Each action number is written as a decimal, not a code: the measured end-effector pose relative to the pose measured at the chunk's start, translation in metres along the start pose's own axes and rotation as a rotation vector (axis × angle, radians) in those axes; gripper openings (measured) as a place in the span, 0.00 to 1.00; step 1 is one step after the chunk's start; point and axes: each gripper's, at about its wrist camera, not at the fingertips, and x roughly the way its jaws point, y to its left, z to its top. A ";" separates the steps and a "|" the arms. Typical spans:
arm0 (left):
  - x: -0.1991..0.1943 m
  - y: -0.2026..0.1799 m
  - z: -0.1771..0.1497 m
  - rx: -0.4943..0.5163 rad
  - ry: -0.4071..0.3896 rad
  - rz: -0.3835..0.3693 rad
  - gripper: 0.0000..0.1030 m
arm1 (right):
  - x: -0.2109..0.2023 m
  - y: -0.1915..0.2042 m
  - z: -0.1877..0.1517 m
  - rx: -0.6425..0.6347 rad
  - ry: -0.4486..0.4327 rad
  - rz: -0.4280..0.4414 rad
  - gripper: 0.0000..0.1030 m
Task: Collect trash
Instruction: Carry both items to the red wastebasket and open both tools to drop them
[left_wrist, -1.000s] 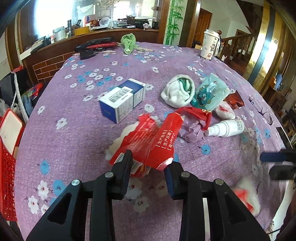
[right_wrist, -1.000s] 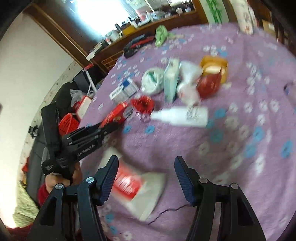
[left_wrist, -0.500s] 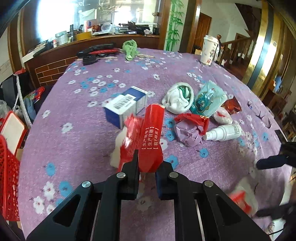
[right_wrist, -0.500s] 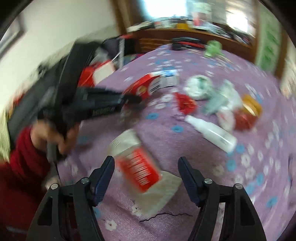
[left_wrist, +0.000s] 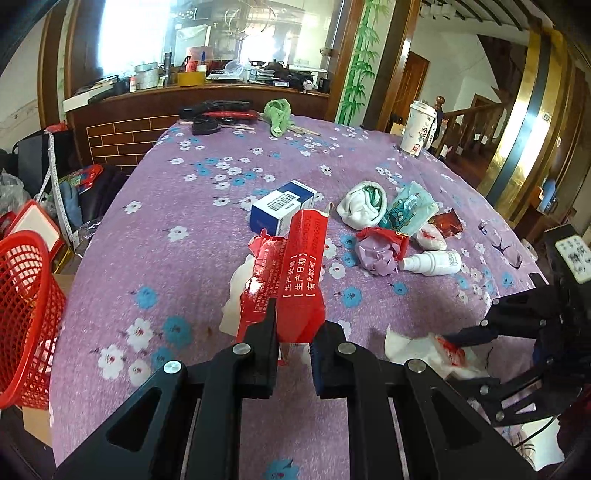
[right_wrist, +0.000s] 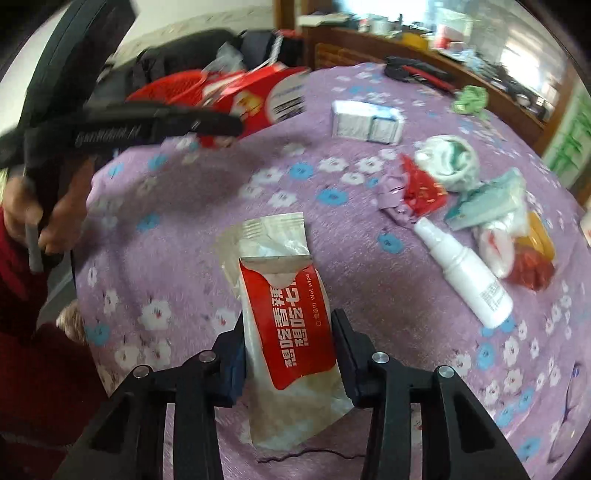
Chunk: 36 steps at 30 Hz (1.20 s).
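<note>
My left gripper (left_wrist: 293, 336) is shut on a flattened red carton (left_wrist: 301, 273) and holds it up over the purple flowered tablecloth (left_wrist: 221, 177). In the right wrist view the same gripper (right_wrist: 236, 127) carries the carton (right_wrist: 266, 96) at the upper left, with a hand behind it. My right gripper (right_wrist: 290, 347) points down at a red and white wet wipe packet (right_wrist: 288, 295). Its jaws are closing with the packet between them. The packet still lies flat and uncrumpled. From the left wrist view that gripper (left_wrist: 469, 354) and the packet (left_wrist: 417, 343) are at the right edge.
A red mesh basket (left_wrist: 26, 295) stands off the table's left side. On the cloth lie a blue and white box (left_wrist: 282, 208), a white spray bottle (left_wrist: 432, 262), a white wad (left_wrist: 362, 206), a teal packet (left_wrist: 410, 206) and a purple wrapper (left_wrist: 376, 254). A paper cup (left_wrist: 417, 129) stands at the far right.
The left gripper shut on the red carton and raised it off the cloth. The right gripper rolled, came down over the wet wipe packet, and its jaws narrowed around it.
</note>
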 end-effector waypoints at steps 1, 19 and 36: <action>-0.002 0.000 -0.002 0.001 -0.005 0.009 0.13 | -0.002 0.000 0.000 0.019 -0.015 0.002 0.43; -0.076 0.034 -0.014 -0.077 -0.122 0.100 0.13 | -0.012 0.019 0.061 0.418 -0.166 0.133 0.43; -0.140 0.133 -0.028 -0.259 -0.208 0.264 0.13 | 0.006 0.089 0.140 0.307 -0.140 0.243 0.43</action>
